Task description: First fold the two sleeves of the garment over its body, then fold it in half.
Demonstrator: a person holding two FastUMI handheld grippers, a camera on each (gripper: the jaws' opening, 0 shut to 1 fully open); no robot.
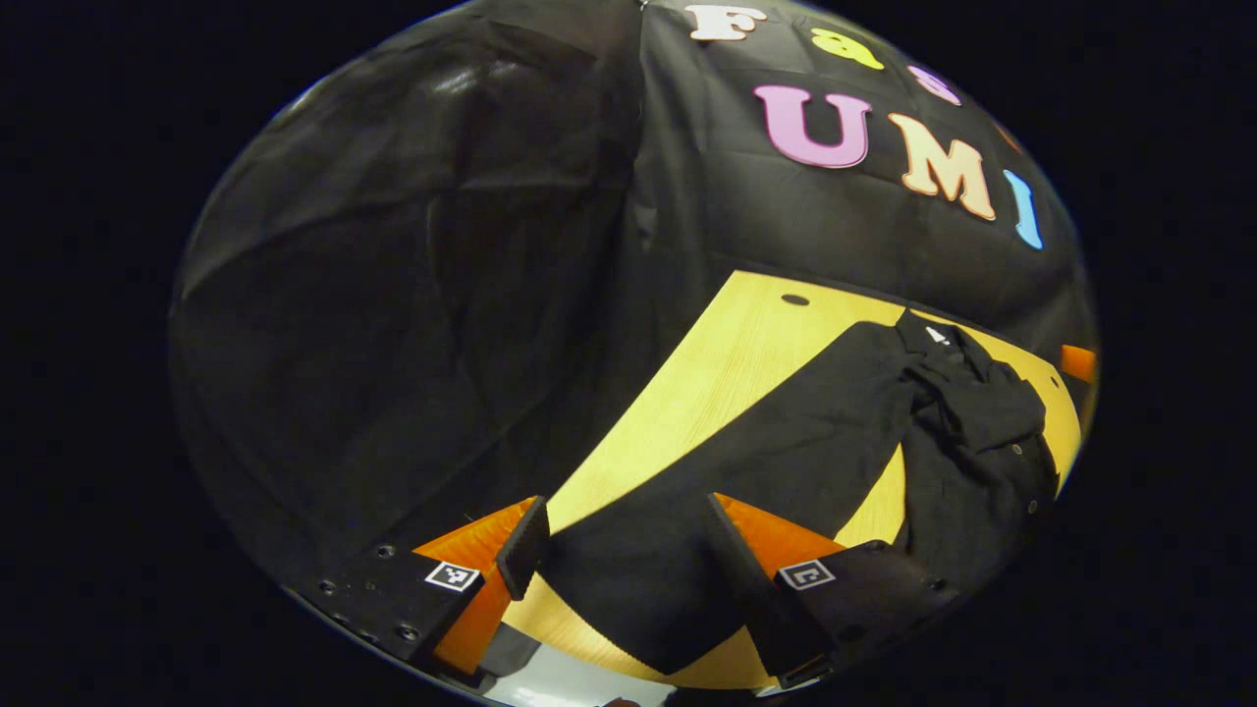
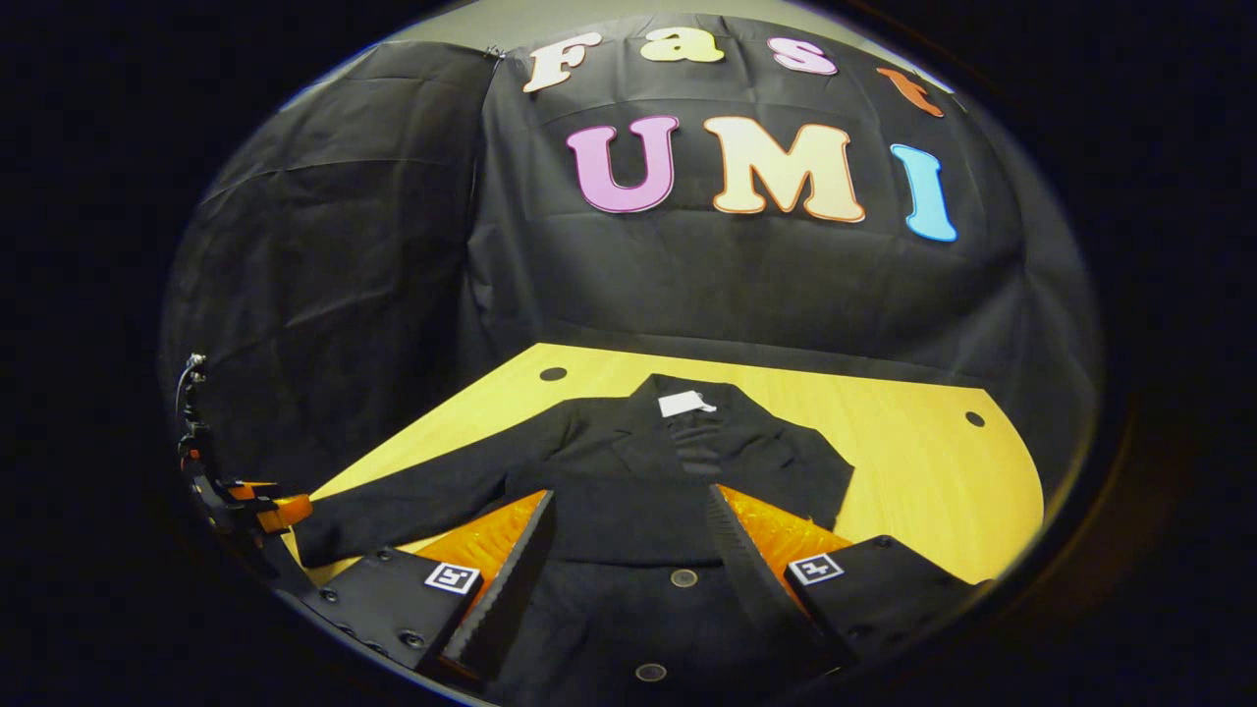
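Observation:
A black buttoned jacket [image 2: 687, 462] lies flat on the yellow table [image 2: 913, 471], its collar and white label [image 2: 684, 403] at the far side. One sleeve [image 2: 393, 511] stretches out sideways toward the table's left edge. In the left gripper view that sleeve [image 1: 746, 462] runs from the jacket's body [image 1: 982, 442] down between my fingers. My left gripper [image 1: 627, 511] is open, straddling the sleeve near its cuff. My right gripper [image 2: 630, 496] is open above the jacket's buttoned front. The left gripper [image 2: 257, 506] also appears by the cuff end. Rumpled cloth [image 1: 982, 393] lies on the body; it may be the other sleeve.
The table has small round holes near its far corners [image 2: 553, 374] [image 2: 974, 418]. Black cloth walls [image 2: 344, 295] close in the back and left. Bare wood [image 2: 933, 511] lies to the right of the jacket. The near table edge [image 1: 570, 678] runs just below my left fingers.

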